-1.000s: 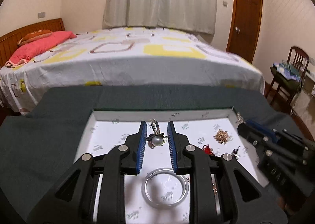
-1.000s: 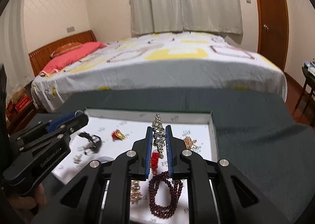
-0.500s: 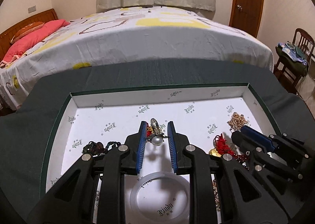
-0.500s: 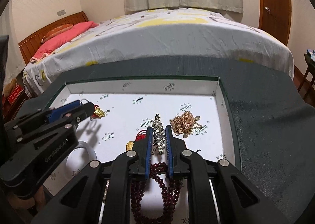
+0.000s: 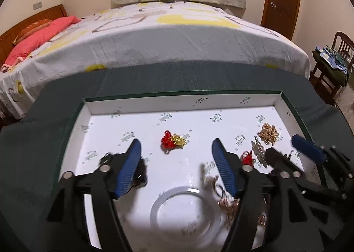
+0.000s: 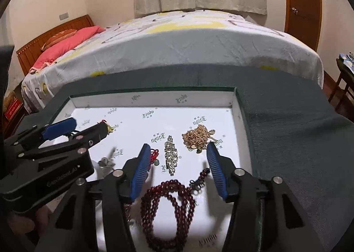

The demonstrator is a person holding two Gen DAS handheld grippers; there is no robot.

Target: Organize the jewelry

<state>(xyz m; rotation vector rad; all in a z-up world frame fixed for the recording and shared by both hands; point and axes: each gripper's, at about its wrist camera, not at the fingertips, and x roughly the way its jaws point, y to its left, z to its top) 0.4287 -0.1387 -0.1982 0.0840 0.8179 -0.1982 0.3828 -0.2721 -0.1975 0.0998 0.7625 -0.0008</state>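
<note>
Both sets of jaws stand spread wide over the white-lined tray [image 6: 154,99], which sits on the dark green cloth of the desk [image 6: 287,132], and neither holds anything. The right gripper [image 6: 178,159] hangs with the rhinestone piece [image 6: 170,156] lying flat on the tray floor between its blue pads [image 6: 141,168], slightly nearer the left one; lying apart from the other pieces there, it reads as set down on purpose. Just ahead of the right pad sits the gold chain heap [image 6: 199,137], and the dark red bead necklace [image 6: 168,207] loops close below the jaws. The left gripper [image 5: 177,163] is likewise released, with a red-and-gold charm [image 5: 174,141] ahead between its pads, untouched. A clear bangle [image 5: 185,210] lies under its jaws, and a blurred silver piece [image 5: 210,182] lies just beside its right pad. The pieces lie separated, which suggests sorting is well along.
</note>
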